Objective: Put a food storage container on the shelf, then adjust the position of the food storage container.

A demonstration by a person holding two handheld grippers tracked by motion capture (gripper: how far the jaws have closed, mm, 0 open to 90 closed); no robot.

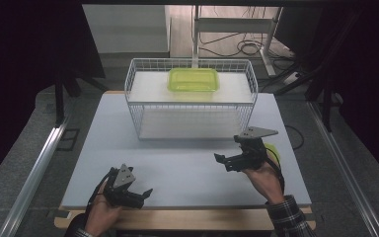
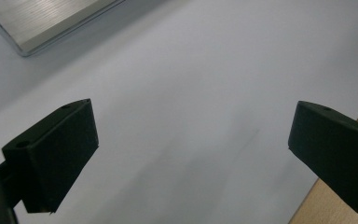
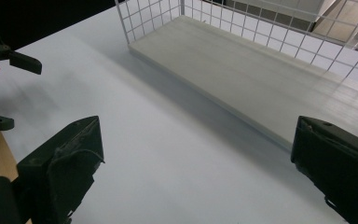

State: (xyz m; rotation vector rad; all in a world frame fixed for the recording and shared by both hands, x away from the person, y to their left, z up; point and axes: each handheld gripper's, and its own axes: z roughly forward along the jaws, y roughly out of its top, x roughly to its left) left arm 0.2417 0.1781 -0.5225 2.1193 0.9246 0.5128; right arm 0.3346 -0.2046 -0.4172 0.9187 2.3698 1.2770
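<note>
Container: a yellow-green plastic container [image 1: 193, 79] sits on the upper shelf inside the white wire basket [image 1: 137, 106], toward the back and well apart from both hands; it is the likeliest thing to be fetched
Handling: judged light, stiff and thin-walled; smooth plastic, so probably slippery under hard pads; whether a lid is on it I cannot tell from the high view
Where to grip: the raised rim along a long side looks the safest hold; a pinch across the rim rather than the flat top
Left tongs [image 1: 139, 195]: spread wide and holding nothing; low at the near edge of the table [image 1: 187, 168]; in the left gripper view the pads [image 2: 58, 154] hang over bare surface
Right tongs [image 1: 228, 163]: also wide apart and empty; near the basket's front right corner; the right gripper view looks along the lower shelf [image 3: 242, 70]
Behind the right hand: a small yellow-green thing [image 1: 272, 149] on the table, mostly hidden; perhaps a lid
</note>
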